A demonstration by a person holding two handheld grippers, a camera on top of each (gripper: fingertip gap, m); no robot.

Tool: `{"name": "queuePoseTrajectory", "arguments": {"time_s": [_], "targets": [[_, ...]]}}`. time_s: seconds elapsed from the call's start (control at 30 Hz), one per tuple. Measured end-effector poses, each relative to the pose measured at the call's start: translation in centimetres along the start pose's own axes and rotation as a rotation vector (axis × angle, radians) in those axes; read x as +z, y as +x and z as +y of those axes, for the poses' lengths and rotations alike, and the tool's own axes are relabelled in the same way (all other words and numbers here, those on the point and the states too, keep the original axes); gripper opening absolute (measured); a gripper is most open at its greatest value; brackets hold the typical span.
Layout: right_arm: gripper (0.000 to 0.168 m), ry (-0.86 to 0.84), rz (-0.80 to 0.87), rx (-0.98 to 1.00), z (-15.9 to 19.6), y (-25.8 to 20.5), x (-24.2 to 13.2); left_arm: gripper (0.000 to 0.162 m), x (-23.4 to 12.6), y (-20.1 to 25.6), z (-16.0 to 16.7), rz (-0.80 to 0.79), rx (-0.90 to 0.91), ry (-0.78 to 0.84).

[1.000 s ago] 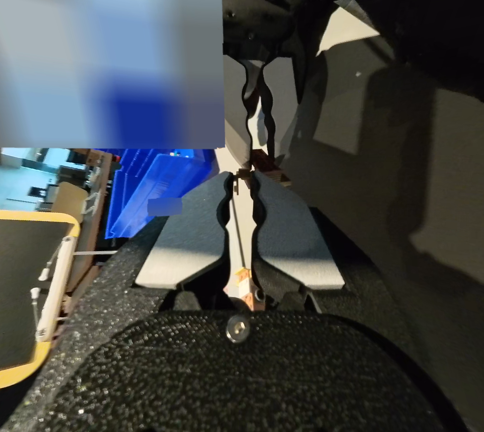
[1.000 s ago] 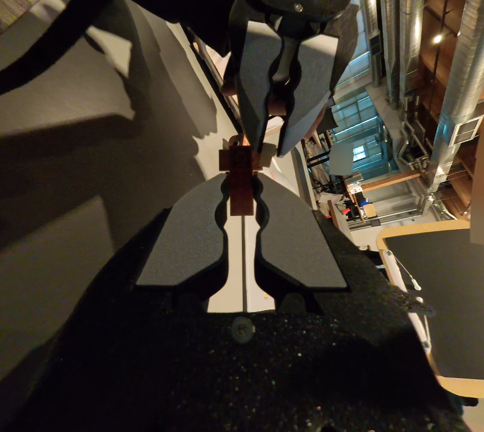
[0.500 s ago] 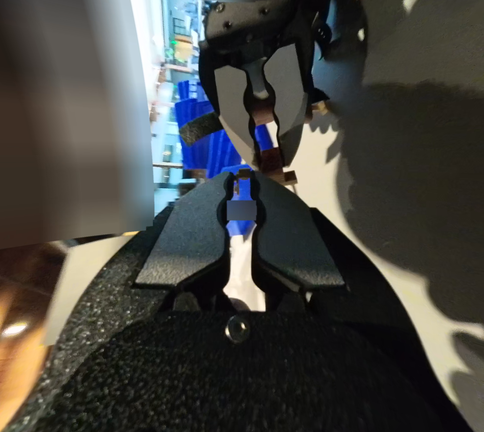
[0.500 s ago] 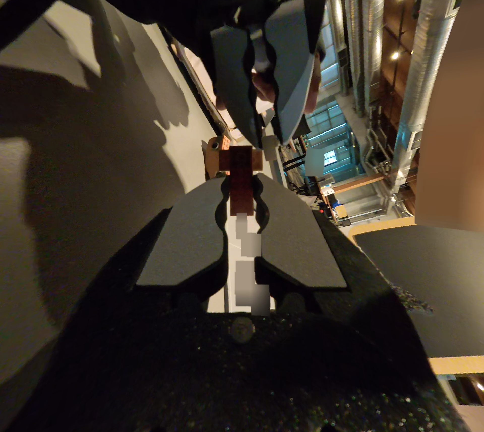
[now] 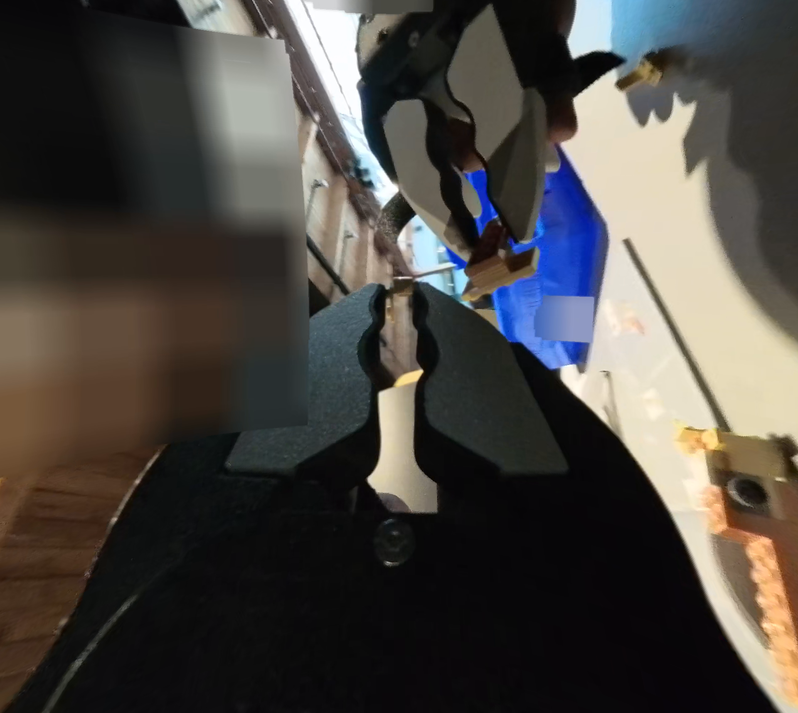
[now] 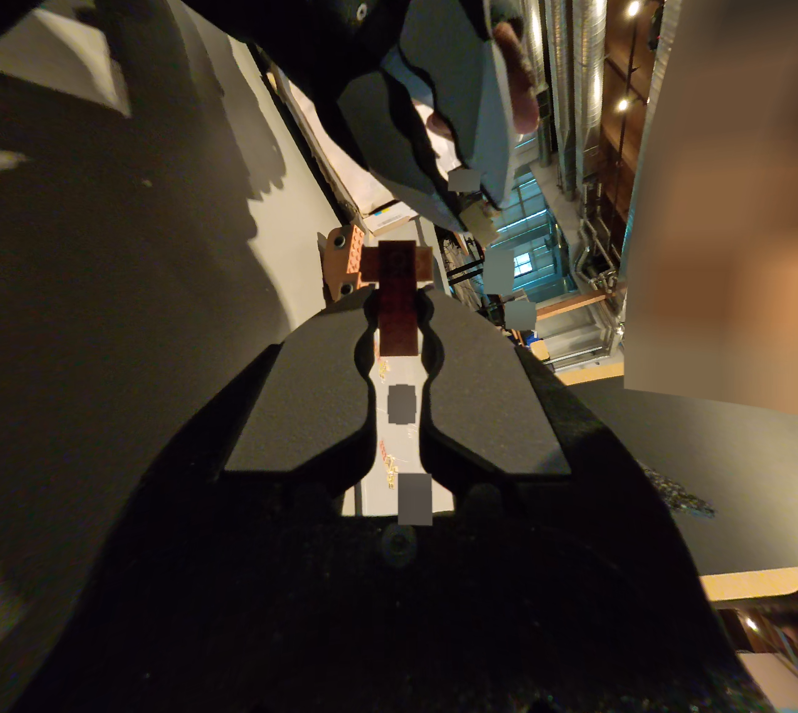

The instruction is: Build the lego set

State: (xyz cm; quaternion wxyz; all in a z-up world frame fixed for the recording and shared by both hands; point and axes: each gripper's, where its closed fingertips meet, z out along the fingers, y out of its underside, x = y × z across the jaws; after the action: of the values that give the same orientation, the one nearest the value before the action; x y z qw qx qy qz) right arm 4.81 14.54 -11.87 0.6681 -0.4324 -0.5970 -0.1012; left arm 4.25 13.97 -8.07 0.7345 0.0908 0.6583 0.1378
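The right tool (image 6: 397, 295), pinching the brown cross-shaped lego piece (image 6: 397, 303), and the left tool (image 5: 399, 295), nipping a tiny tan lego bit (image 5: 400, 287), are drifting apart beside the blue bin (image 5: 561, 260), so the join is looking unmade.

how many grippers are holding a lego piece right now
2. The right gripper is shut on a dark brown plate assembly, held in the air. The left gripper pinches a small tan piece between its fingers. Other loose pieces lie on the table.

Dim, hard shadows, motion blur – fisheye warp
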Motion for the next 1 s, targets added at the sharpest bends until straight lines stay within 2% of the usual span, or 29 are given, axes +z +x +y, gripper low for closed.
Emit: {"name": "queuePoseTrajectory", "arguments": {"time_s": [0.57,0.77,1.0], "targets": [[0.016,-0.008,0.001,-0.004,0.2,-0.1,-0.1,0.011,0.1,0.8,0.4,0.02,-0.009,0.008],[0.016,-0.011,0.0,0.001,0.3,-0.1,-0.1,0.011,0.0,1.0,0.5,0.065,-0.149,0.035],[0.016,-0.014,-0.001,0.007,0.5,-0.1,-0.1,0.011,-0.3,2.3,0.3,0.2,-0.307,0.076]]}}
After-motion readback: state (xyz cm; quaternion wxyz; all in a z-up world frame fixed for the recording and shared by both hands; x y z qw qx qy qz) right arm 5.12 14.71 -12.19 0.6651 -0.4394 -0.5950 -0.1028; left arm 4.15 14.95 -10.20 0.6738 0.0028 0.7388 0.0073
